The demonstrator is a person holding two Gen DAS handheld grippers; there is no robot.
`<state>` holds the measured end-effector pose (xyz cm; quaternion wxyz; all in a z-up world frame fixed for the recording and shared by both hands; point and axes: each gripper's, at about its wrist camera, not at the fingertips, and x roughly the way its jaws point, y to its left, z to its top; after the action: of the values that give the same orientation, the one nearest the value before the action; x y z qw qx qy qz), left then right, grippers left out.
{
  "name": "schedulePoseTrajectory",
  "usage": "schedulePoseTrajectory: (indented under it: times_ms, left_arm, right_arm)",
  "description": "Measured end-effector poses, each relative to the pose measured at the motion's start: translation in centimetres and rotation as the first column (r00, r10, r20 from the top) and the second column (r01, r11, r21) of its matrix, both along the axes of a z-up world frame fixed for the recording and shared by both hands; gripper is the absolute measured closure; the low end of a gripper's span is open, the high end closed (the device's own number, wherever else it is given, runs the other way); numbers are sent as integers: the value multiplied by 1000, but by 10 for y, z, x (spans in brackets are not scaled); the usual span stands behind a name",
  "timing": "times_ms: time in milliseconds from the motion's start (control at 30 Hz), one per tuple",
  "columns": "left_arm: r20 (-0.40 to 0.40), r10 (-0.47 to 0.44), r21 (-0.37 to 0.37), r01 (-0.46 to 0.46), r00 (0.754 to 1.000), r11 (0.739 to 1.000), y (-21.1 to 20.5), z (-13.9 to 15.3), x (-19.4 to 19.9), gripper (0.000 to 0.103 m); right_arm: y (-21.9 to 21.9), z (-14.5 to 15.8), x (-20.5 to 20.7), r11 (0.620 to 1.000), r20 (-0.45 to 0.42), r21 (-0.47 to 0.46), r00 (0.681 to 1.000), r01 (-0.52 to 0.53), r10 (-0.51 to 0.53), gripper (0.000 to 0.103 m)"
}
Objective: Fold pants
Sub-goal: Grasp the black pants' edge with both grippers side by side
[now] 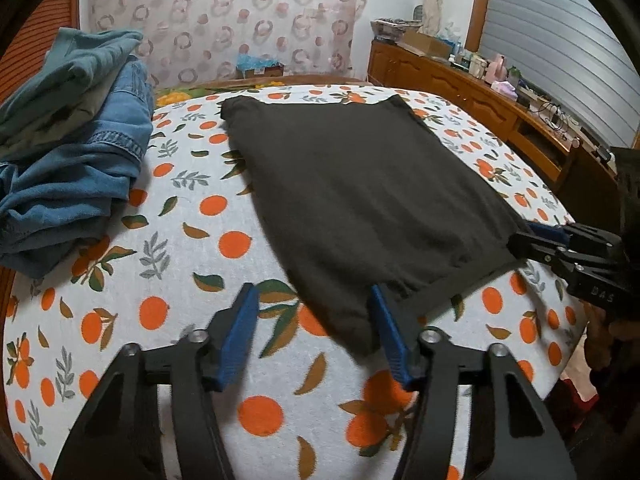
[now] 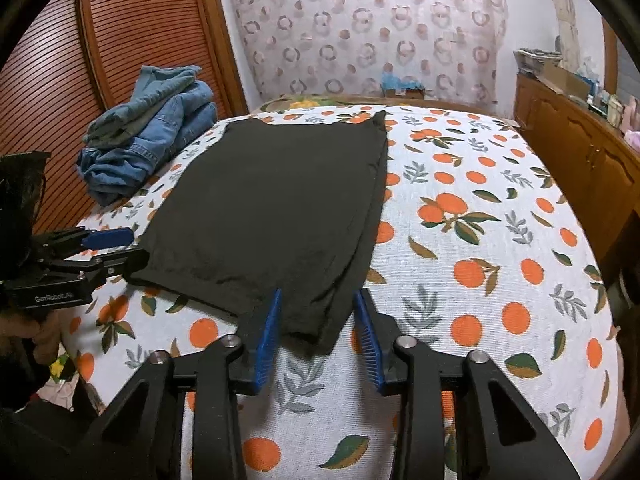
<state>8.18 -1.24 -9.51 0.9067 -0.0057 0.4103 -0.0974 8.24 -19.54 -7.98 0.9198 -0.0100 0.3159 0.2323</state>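
Note:
The black pants (image 1: 360,192) lie folded flat on the orange-print bedsheet (image 1: 200,240); they also show in the right wrist view (image 2: 272,208). My left gripper (image 1: 314,300) is open, its jaws wide apart at the near left corner of the pants. My right gripper (image 2: 318,300) is open, its jaws either side of the near right corner. Each gripper shows in the other's view: the right one (image 1: 532,240) at the pants' right corner, the left one (image 2: 124,248) at the left corner. Neither holds the cloth.
A pile of folded jeans and a teal garment (image 1: 76,140) sits at the bed's far left, also in the right wrist view (image 2: 152,132). A wooden dresser (image 1: 480,96) with clutter runs along the right. A louvred wooden door (image 2: 120,40) stands on the left.

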Motion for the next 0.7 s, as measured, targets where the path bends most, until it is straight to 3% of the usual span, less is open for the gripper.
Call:
schedulePoseTrajectory:
  times_ms: [233,700]
  left_arm:
    - [3,16,-61,-16,1000,998,-2,1,-9,63]
    - [-42,13,-174,-20,999,985,2,3,-9,60]
  right_arm:
    - [-3,-3,0,1000,-1,25,1000,-12,12,75]
    - [0,-4,-2,1000,8,28,1000,-9,9,75]
